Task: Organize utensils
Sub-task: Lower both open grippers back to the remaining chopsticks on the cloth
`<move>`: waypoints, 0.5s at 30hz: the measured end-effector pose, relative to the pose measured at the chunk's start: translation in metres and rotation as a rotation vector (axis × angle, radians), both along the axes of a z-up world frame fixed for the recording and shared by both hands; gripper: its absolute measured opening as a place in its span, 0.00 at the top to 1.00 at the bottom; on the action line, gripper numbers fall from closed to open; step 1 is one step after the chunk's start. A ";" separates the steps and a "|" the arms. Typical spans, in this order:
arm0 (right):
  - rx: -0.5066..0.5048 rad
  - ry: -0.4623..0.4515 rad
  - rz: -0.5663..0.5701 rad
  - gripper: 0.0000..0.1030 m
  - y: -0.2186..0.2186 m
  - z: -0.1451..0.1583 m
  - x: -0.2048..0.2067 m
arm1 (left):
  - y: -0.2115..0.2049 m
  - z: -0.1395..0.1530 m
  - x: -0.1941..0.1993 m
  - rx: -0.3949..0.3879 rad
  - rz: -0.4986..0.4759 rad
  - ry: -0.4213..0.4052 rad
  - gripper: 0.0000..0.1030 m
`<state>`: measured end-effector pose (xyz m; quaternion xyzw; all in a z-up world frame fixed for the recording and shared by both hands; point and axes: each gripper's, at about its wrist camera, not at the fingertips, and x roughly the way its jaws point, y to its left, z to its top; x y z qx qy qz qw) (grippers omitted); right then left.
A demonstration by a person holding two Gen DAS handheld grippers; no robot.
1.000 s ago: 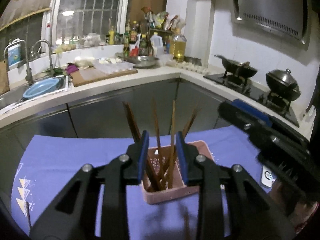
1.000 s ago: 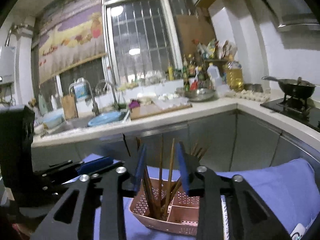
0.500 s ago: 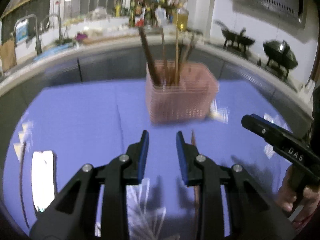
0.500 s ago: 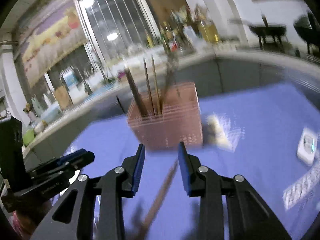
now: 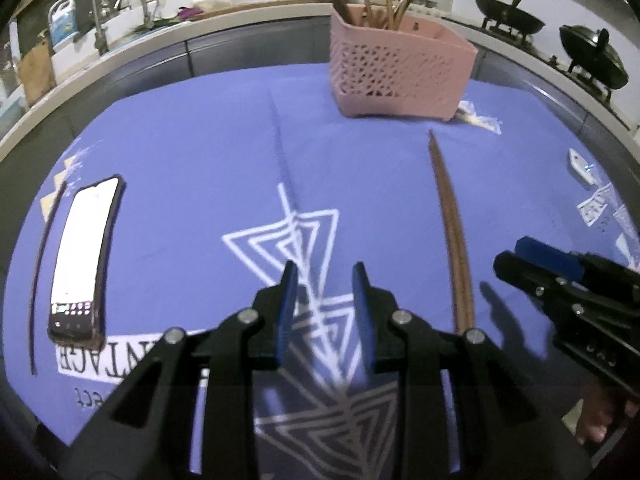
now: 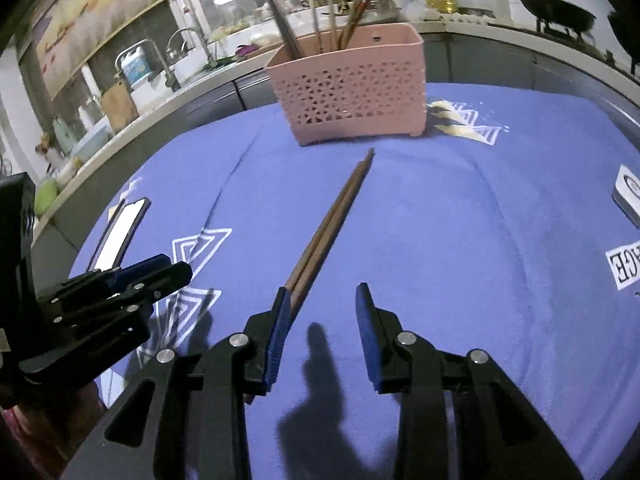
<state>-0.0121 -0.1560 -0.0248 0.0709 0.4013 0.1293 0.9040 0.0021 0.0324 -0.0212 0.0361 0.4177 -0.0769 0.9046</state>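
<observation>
Brown wooden chopsticks [image 5: 450,224] lie paired on the blue cloth [image 5: 192,152], right of the left gripper [image 5: 325,286], jaws part open, empty, near a phone [image 5: 82,252]. From the right wrist, the right gripper [image 6: 323,300], part open, empty, hovers beside the chopsticks [image 6: 332,224]; its left finger could nudge them apart, short of the pink holder [image 6: 352,92].

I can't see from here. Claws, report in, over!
Left claw open, empty. Right claw open, empty, beside the chopsticks lying on the cloth. Basket beyond, nothing in the way. Over.
</observation>
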 end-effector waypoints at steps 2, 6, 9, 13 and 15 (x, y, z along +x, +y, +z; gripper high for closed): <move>-0.007 0.005 0.007 0.66 0.001 -0.002 0.000 | 0.001 -0.003 0.000 0.015 0.013 0.003 0.75; -0.019 0.013 0.010 0.66 0.004 -0.006 0.000 | 0.006 -0.005 0.001 0.011 0.031 0.010 0.75; -0.031 0.020 0.008 0.66 0.005 -0.008 0.003 | 0.008 -0.007 0.002 0.005 0.045 0.016 0.75; -0.036 0.038 0.008 0.66 0.006 -0.013 0.008 | 0.012 -0.009 0.005 -0.001 0.055 0.028 0.74; -0.039 0.046 0.007 0.66 0.007 -0.016 0.009 | 0.013 -0.011 0.006 -0.004 0.057 0.033 0.75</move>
